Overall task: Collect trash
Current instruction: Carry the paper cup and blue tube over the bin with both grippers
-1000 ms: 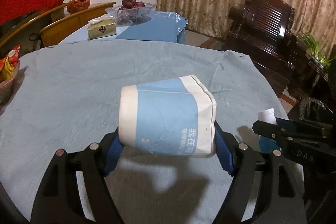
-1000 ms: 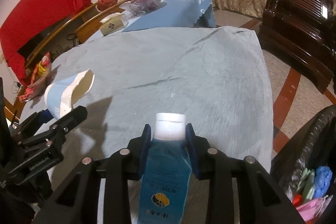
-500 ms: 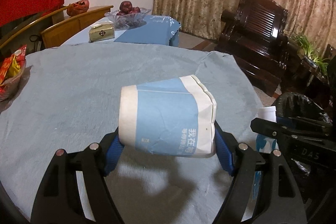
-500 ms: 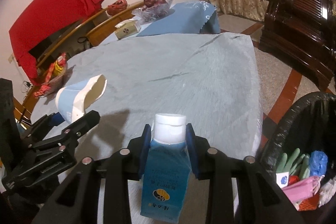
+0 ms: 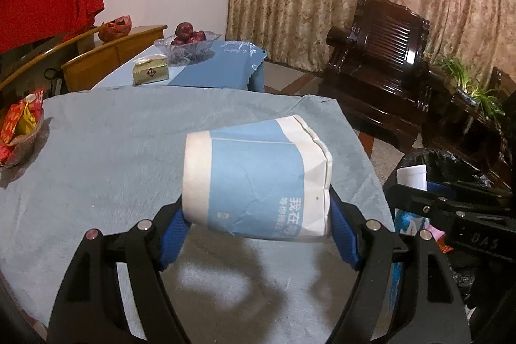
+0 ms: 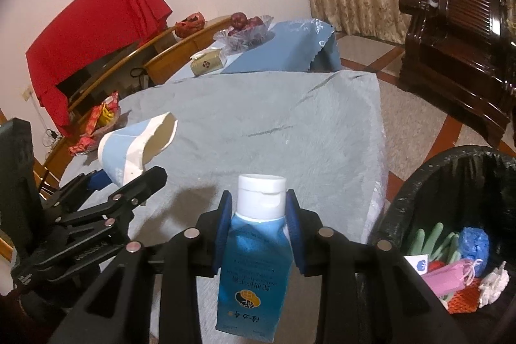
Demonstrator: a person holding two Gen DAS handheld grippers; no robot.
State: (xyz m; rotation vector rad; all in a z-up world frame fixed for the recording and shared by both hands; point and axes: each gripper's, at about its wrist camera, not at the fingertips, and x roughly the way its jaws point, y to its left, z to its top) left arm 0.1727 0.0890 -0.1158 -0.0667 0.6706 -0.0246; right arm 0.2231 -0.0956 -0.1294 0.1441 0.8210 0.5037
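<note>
My left gripper (image 5: pixel 256 231) is shut on a crumpled blue and white paper cup (image 5: pixel 258 179) and holds it on its side above the grey-blue tablecloth (image 5: pixel 113 144). The cup also shows in the right wrist view (image 6: pixel 135 147). My right gripper (image 6: pixel 258 226) is shut on a blue tube with a white cap (image 6: pixel 254 250), held near the table's right edge. The tube's cap shows in the left wrist view (image 5: pixel 412 178). A black-lined trash bin (image 6: pixel 451 234) stands on the floor to the right, holding gloves and other rubbish.
A snack basket (image 5: pixel 19 128) sits at the table's left edge. A second table behind holds a fruit bowl (image 5: pixel 188 45) and a gold tissue box (image 5: pixel 150 71). A dark wooden armchair (image 5: pixel 383 54) stands at the right, with curtains behind.
Both grippers have pulled back and toward the table's right edge with their loads. The trash bin has come into view under the right gripper.
</note>
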